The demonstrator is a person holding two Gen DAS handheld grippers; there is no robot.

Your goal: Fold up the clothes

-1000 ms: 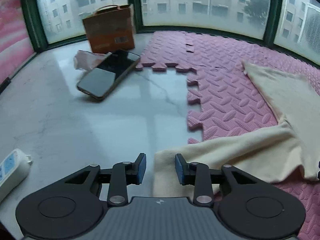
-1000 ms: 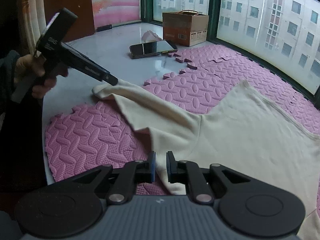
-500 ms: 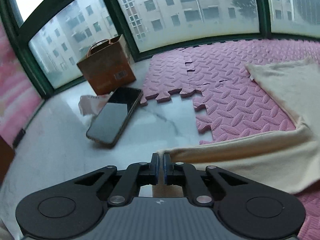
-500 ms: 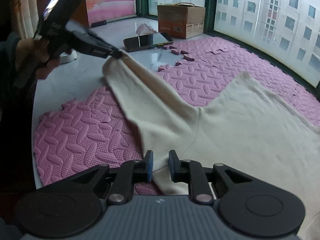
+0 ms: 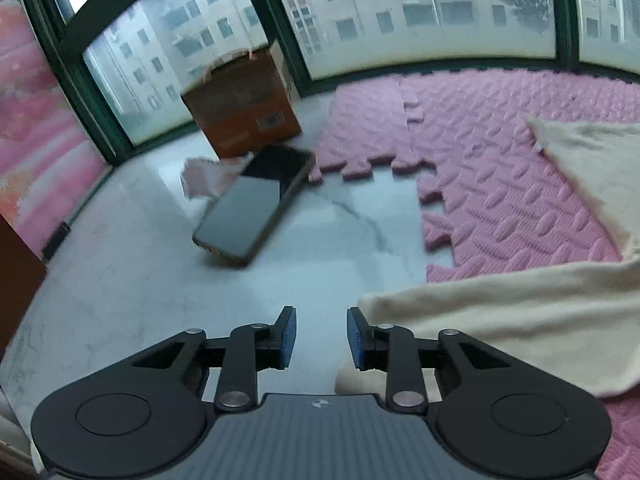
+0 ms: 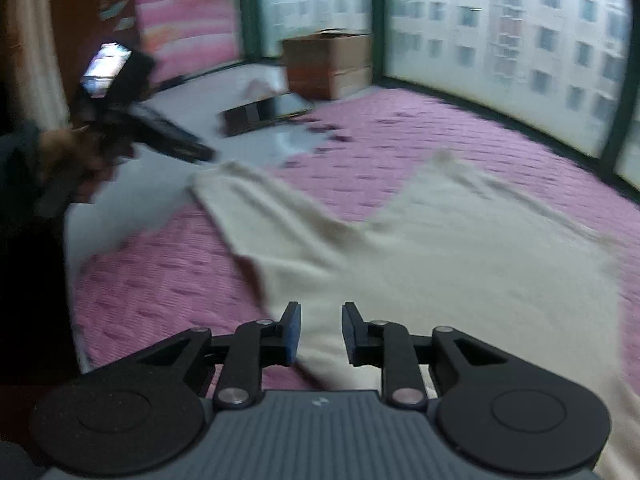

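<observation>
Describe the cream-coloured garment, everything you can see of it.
The cream-coloured garment is a soft, knit-looking top lying spread on the pink foam mat. One long sleeve stretches out, its cuff end reaching onto the white marble surface. Both the left gripper and the right gripper are open, neither gripping it.

Garment (image 5: 520, 320) on foam mat (image 5: 500, 160); phone (image 5: 256, 204) left, before box (image 5: 244, 108)

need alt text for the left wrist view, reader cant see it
The open left gripper hovers over a white marble floor, a cream garment's sleeve lying beside its right finger. Beyond lie a phone, a brown box and pink foam mats.
</observation>
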